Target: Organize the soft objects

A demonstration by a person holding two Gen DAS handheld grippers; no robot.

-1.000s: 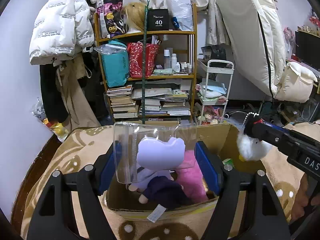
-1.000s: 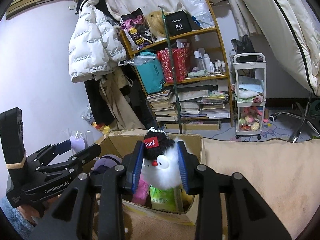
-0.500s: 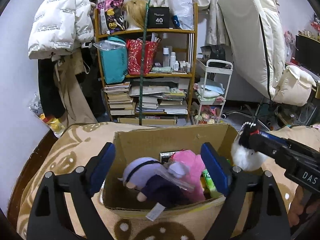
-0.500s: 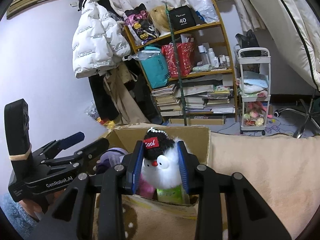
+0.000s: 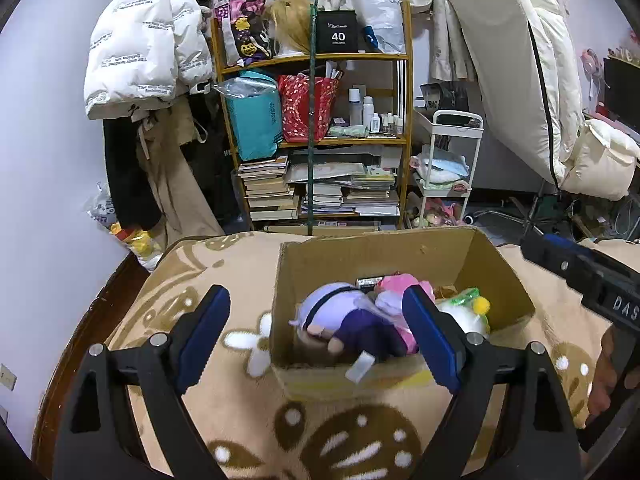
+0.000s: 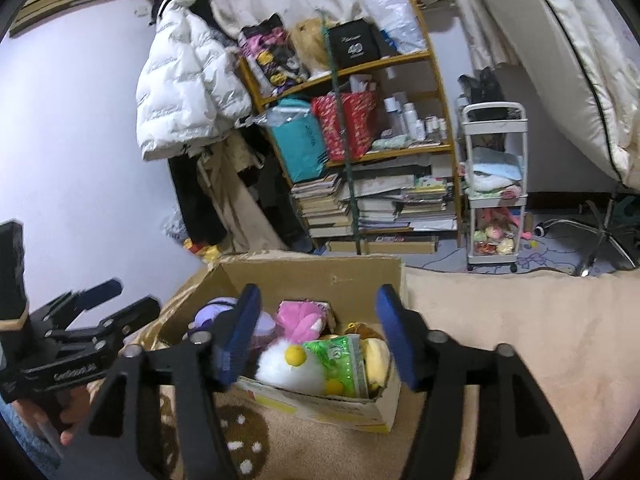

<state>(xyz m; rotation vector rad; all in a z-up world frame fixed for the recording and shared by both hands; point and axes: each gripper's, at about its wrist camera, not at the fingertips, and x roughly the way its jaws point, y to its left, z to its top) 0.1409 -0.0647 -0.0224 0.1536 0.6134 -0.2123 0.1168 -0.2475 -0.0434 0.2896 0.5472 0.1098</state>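
An open cardboard box [image 5: 384, 252] [image 6: 312, 276] sits on the beige patterned blanket [image 5: 240, 408]. Inside lie a purple plush doll [image 5: 340, 316] [image 6: 212, 308], a pink plush [image 5: 400, 282] [image 6: 300, 320], a white fluffy plush with a yellow beak [image 6: 288, 364] [image 5: 464, 316] and a green packet [image 6: 340, 360]. My left gripper [image 5: 316, 336] is open and empty, near the box's front left. My right gripper [image 6: 316, 336] is open and empty, just above the box's front, over the white plush. It also shows at the right of the left wrist view [image 5: 580, 276].
A wooden shelf [image 5: 316, 136] with books, bags and bottles stands behind the box. A white trolley [image 6: 494, 188] is to its right. A white puffer jacket [image 5: 140, 40] hangs at the left. Bedding [image 5: 532, 64] leans at the right.
My left gripper let the purple doll drop into the box and drew back left. My right gripper opened and released the white plush into the box.
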